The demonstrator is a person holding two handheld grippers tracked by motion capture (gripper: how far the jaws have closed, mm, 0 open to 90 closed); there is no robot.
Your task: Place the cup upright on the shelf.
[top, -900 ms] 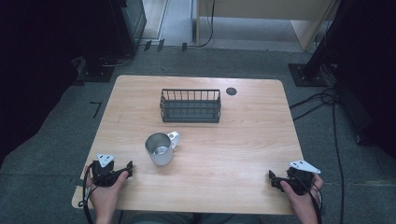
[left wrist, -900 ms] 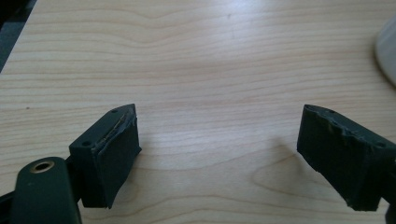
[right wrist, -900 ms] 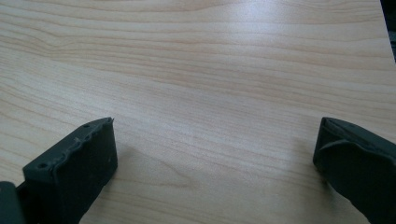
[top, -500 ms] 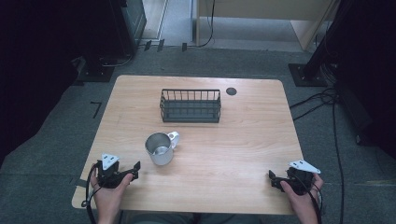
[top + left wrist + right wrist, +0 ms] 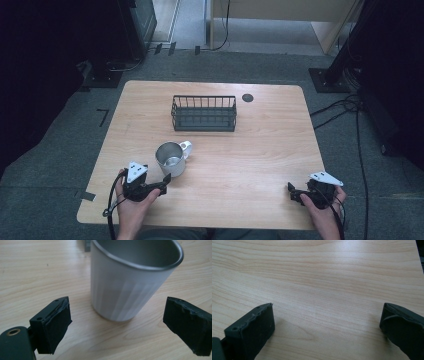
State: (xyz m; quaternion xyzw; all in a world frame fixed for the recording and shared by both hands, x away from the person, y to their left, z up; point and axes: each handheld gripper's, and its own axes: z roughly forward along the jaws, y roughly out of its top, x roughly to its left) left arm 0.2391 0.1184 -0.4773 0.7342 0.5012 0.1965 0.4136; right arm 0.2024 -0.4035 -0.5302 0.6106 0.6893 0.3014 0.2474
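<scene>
Our left gripper [image 5: 165, 181] has crept up on the metal mug [image 5: 170, 158] since a second ago — fingers spread wide, empty, mug just beyond at twelve o'clock, ready to straddle. Our right gripper [image 5: 292, 192] rests apart, open, on the table [image 5: 260, 150].

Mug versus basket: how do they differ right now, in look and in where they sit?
The mug is a round, solid-walled metal cup with a side handle; the basket is a dark, rectangular wire frame with open sides. The mug stands near the table's front, right ahead of the open left gripper; the basket sits farther back, near the middle, away from both grippers. Both stand upright on the table, untouched.
</scene>
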